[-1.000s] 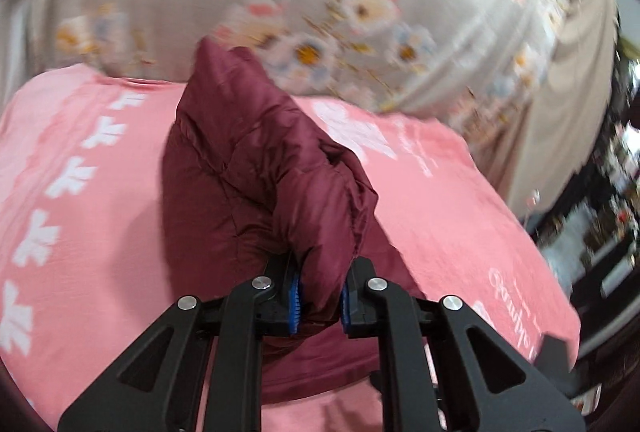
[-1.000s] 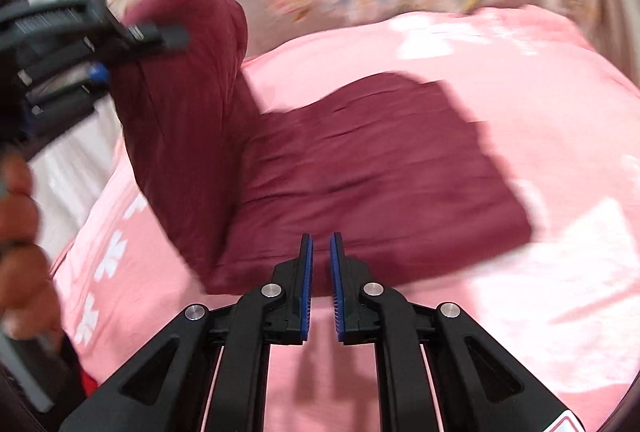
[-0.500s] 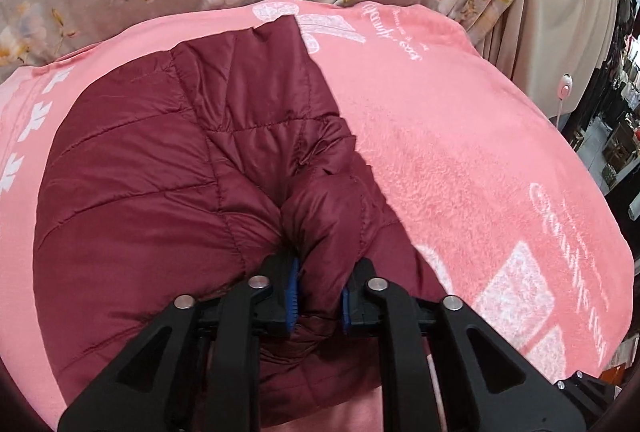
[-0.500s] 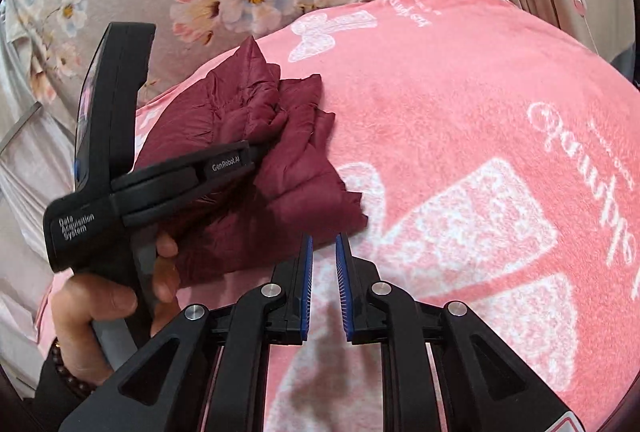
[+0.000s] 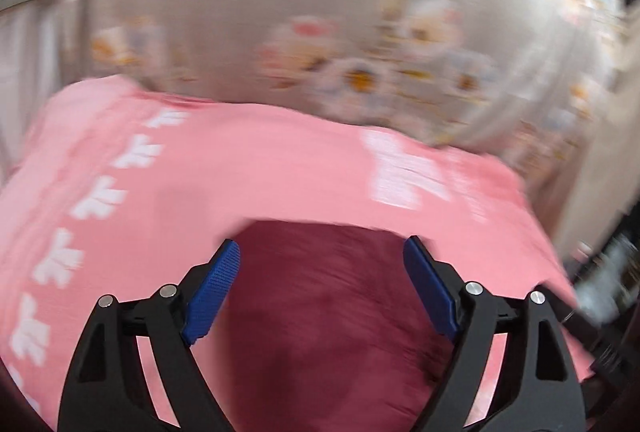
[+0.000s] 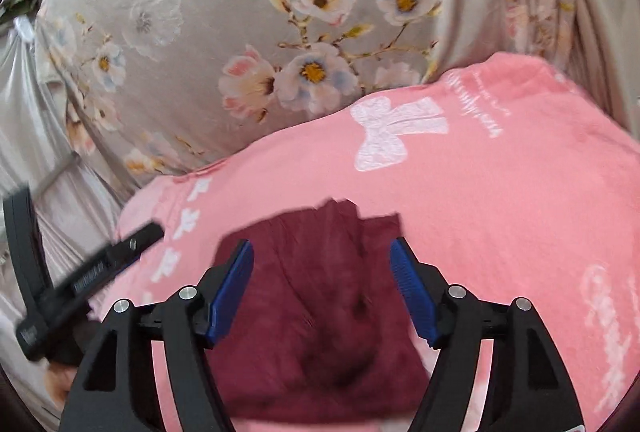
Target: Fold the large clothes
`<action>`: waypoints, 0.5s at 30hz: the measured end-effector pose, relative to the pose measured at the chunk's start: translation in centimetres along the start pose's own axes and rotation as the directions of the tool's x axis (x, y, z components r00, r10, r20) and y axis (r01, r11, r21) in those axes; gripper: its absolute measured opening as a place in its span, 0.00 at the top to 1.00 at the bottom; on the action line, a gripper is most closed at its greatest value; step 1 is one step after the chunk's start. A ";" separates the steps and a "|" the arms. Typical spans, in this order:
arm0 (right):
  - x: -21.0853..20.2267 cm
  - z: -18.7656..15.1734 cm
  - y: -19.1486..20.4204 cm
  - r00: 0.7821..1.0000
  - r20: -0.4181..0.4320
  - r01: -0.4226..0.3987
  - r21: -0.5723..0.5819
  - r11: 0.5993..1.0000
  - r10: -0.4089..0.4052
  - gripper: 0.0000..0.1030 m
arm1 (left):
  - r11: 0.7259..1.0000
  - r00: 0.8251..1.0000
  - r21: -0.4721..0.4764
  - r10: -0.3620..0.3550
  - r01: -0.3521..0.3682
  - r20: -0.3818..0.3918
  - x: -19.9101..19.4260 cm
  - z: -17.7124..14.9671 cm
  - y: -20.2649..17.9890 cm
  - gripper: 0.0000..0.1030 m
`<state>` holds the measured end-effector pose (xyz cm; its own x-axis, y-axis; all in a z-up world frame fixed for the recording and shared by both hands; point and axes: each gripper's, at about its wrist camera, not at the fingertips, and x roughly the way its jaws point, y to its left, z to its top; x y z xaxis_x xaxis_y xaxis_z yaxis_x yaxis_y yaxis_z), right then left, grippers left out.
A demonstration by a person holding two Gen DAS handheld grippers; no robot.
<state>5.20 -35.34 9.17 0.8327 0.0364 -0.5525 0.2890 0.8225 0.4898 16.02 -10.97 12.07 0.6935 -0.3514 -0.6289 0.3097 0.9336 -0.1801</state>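
Observation:
A dark red puffer jacket (image 5: 332,312) lies folded in a compact bundle on the pink blanket (image 5: 240,168). My left gripper (image 5: 322,256) is open and empty above the jacket's near part; this view is motion-blurred. In the right wrist view the jacket (image 6: 320,304) lies flat between the open fingers of my right gripper (image 6: 322,256), which is empty. The left gripper's body (image 6: 80,284) shows at the left edge of that view, off the jacket.
A grey floral curtain (image 6: 280,32) hangs behind the bed. The pink blanket (image 6: 500,192) with white bow prints spreads to the right and far side. Beige cloth and dark clutter (image 5: 608,232) stand past the bed's right edge.
My left gripper let go of the jacket fold, opened wide and pulled back. My right gripper went from shut to open and now sits over the jacket.

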 end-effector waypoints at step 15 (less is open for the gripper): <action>16.1 -0.1 -1.8 0.945 -0.322 0.109 0.124 0.986 -0.064 0.93 | 0.996 0.981 -0.062 0.056 -0.069 -0.187 8.9 -0.3 4.9 0.22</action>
<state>18.01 -36.14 -0.70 0.6163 0.1640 -0.7703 0.4346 0.7448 0.5063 23.53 -9.54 5.41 0.5762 -0.2789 -0.7682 0.2200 0.9582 -0.1829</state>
